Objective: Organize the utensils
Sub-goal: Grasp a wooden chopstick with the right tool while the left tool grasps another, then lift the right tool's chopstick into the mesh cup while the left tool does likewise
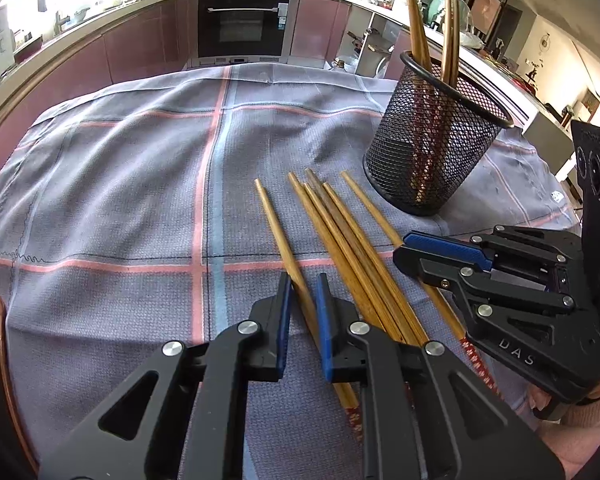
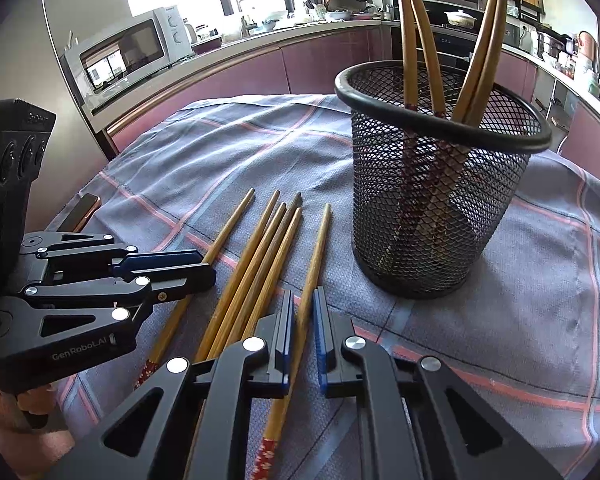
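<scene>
While four chopsticks already stand in the black mesh holder, leaning out over its rim in two pairs, six more lie on the checked cloth just in front of it, so by my judgement the sorting is somewhat under half done. The loose ones lie roughly side by side with their tips toward the holder: four bunched together in the middle and one single stick on each flank.

The leftmost chopstick runs between the blue pads of the left gripper, whose jaws have drawn in narrow around it. The left wrist view shows the pads close against the wood, and I read this as a grip on it. The rightmost chopstick sits likewise between the pads of the right gripper, which are clamped on it near the middle of its length, with the red patterned handle end trailing back under the gripper body.

Both grippers angle steeply down toward the cloth from the near side, side by side with the bunch of four between them, and each shows up at the edge of the other's camera view. A bit of a hand shows beneath each gripper. Neither stick looks lifted yet. Behind the table are kitchen counters, an oven and a microwave.
</scene>
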The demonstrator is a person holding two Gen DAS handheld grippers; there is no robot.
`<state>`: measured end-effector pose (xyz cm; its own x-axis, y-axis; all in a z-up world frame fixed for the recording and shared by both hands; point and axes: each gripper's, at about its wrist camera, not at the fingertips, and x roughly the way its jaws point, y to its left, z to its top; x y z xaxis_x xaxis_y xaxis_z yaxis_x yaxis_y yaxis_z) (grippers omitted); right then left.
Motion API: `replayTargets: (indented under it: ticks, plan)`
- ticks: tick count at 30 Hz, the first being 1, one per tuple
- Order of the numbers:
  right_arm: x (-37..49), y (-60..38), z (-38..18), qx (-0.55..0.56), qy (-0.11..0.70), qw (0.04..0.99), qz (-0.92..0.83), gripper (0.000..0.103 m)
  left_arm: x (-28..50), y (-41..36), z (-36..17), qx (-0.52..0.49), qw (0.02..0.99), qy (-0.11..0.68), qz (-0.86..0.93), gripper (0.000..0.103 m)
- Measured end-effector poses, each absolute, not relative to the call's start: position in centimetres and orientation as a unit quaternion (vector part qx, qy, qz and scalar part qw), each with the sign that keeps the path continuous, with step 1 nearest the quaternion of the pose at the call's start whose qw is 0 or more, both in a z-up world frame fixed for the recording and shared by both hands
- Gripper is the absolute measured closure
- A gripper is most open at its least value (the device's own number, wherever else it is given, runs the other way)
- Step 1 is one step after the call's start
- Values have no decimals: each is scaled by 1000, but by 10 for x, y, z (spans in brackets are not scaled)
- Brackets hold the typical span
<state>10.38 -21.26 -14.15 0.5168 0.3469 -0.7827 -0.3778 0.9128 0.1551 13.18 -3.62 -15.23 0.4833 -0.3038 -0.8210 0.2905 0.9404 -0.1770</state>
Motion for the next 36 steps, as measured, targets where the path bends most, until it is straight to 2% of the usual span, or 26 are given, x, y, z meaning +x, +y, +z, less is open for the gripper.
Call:
replayTargets:
  ticks: [7, 15, 36]
  plan:
    - [99, -223, -137, 1, 441, 871, 218, 98, 130, -30, -152, -29, 862, 480, -161, 95]
    - [86, -237, -119, 19, 416, 876, 242, 98, 121, -20, -139, -42, 865, 470, -168, 95]
    - [64, -271, -40, 54, 304, 913, 266, 98, 90, 0, -46, -92, 889, 369, -256, 96]
